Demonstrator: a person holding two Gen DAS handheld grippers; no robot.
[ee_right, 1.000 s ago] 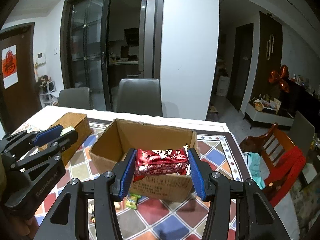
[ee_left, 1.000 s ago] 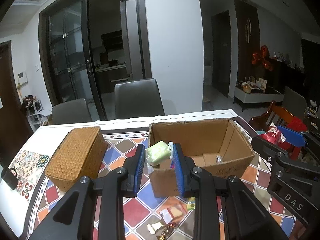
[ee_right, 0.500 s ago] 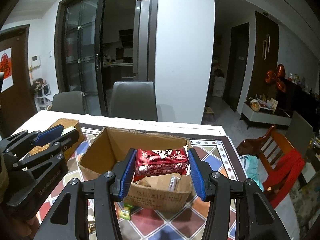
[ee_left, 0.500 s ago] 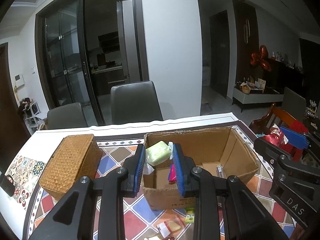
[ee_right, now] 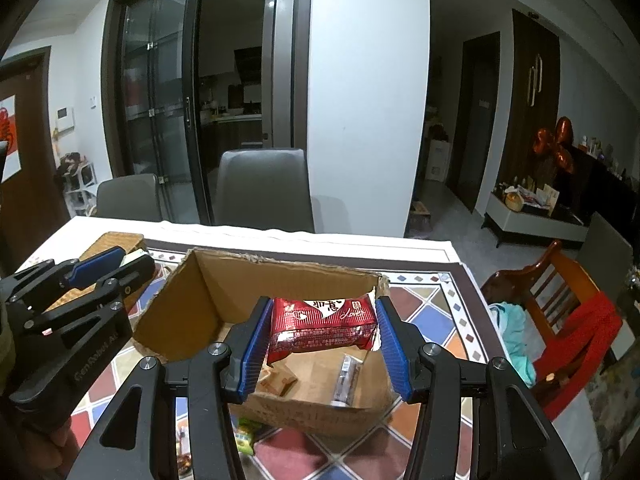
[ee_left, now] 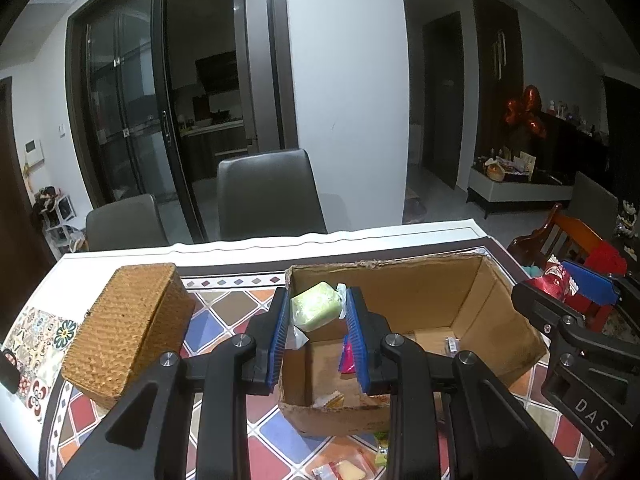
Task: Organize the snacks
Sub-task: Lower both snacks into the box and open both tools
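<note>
Both hands loaded, both over the cardboard box [ee_left: 472,308]. Left gripper [ee_left: 316,312] has its jaws pinched nearly closed on a pale green wrapped snack [ee_left: 316,306]; the snack sits over the box's left-near corner, just inside the left wall, clear of the floor of the box. Right gripper [ee_right: 320,328] has jaws about half spread, clamped on a red snack packet [ee_right: 322,326], long axis running straight across from pad to pad, roughly parallel to the box's near wall. The packet hangs over the right-near part of the opening, above loose items already lying on the bottom. Woven basket [ee_left: 128,328] stands just left of the box, lid on, not in play. More snacks [ee_left: 344,468] lie on the tiled tablecloth [ee_left: 224,320] in front of the box. Judgement: the drop is straight down for both; the left one has the thinner margin to the wall, so nudging inward first seems safer.
</note>
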